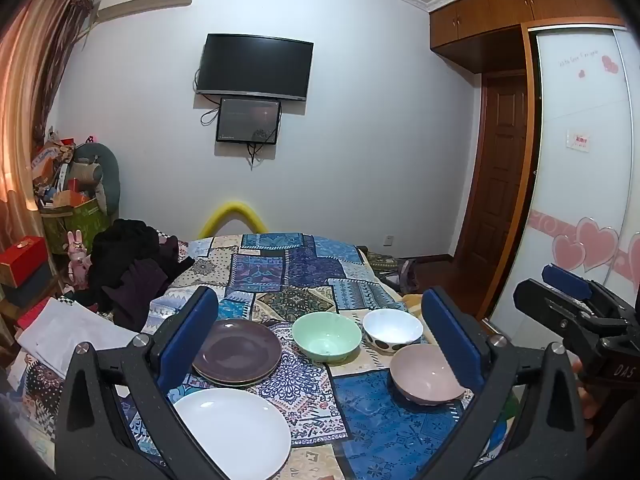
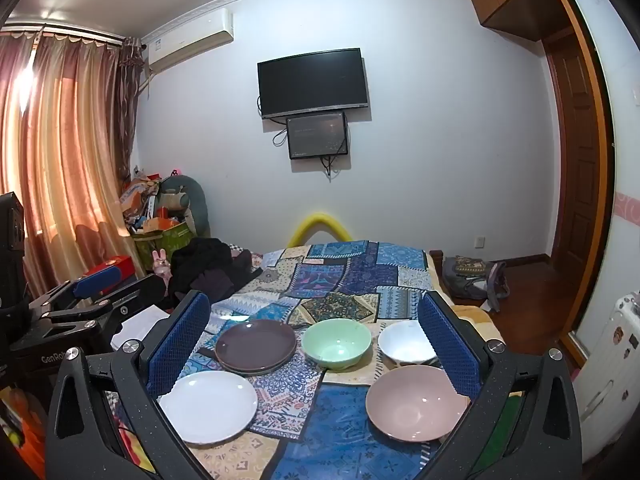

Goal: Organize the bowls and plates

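Observation:
On the patchwork cloth [image 1: 372,436] [image 2: 328,432] lie a white plate [image 1: 236,434] [image 2: 210,406], a dark purple plate [image 1: 238,350] [image 2: 256,344] stacked on another plate, a green bowl [image 1: 326,336] [image 2: 336,342], a white spotted bowl [image 1: 392,328] [image 2: 406,344] and a pink bowl [image 1: 426,372] [image 2: 416,400]. My left gripper [image 1: 320,344] hovers open above them, holding nothing. My right gripper [image 2: 316,348] is open too, nothing between its blue pads [image 2: 180,344]. The right gripper also shows at the right edge of the left view [image 1: 576,300]; the left one shows at the left of the right view [image 2: 96,296].
A pile of dark clothes [image 1: 132,268] [image 2: 208,268] and white papers [image 1: 64,336] lie left of the dishes. Boxes and bags [image 1: 72,196] crowd the far left corner by the curtain [image 2: 60,160]. A wardrobe [image 1: 580,160] stands at right, a bag [image 2: 472,276] on the floor.

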The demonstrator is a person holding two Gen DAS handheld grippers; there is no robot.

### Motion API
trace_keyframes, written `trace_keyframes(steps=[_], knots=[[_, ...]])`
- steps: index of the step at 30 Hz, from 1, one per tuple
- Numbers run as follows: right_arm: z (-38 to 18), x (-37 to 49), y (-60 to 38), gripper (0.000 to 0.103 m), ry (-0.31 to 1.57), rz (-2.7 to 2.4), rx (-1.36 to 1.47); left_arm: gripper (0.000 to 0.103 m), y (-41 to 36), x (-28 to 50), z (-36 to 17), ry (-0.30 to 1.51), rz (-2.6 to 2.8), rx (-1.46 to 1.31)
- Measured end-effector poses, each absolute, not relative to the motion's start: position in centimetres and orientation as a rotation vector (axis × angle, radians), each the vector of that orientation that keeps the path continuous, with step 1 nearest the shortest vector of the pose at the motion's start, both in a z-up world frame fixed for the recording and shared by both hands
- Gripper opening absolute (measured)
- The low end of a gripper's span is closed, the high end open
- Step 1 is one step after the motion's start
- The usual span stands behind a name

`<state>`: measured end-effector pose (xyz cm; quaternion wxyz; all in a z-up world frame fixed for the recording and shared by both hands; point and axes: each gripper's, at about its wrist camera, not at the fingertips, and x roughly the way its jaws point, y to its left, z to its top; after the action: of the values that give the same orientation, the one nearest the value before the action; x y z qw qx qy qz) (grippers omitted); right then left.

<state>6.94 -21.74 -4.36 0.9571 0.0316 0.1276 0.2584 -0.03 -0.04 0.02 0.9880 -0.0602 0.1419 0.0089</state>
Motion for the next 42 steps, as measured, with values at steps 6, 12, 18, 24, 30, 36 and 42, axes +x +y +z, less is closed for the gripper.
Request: trace_keyframes(steps=[6, 12, 18, 24, 30, 36, 42], knots=[[-4.3, 7.2, -22.1, 0.103, 0.258, 0.522, 0.066, 0.103, -0.4, -0.1, 0.1, 0.286, 0.015, -0.123], [-4.2, 7.3, -22.1, 0.103, 0.26, 0.521, 0.068, 0.103, -0.1, -0.1, 0.1, 0.286, 0.017, -0.124], [-4.3, 7.3, -22.2, 0.103, 0.259, 0.519, 0.064, 0.103, 0.2, -0.1, 0.8, 0.289, 0.013, -0.128], [-4.5, 7.4, -22.2, 0.103, 0.261, 0.517, 0.066, 0.103, 0.4, 0.2, 0.1, 0.287, 0.008, -0.12], [-4.6, 7.6, -22.0, 0.103, 0.264, 0.515, 0.064, 0.103, 0.3, 0.4, 0.0, 0.287, 0.004, -0.116], [-5.2, 8.6, -21.8, 0.103, 0.288, 0.508, 0.069, 0.103, 0.6, 1.2, -0.5, 0.283, 0.005, -0.097], [-6.5, 10.7, -20.4, 0.103, 0.354, 0.522, 0.072, 0.103, 1.9, 3.2, -1.6, 0.344, 0.001, -0.087]])
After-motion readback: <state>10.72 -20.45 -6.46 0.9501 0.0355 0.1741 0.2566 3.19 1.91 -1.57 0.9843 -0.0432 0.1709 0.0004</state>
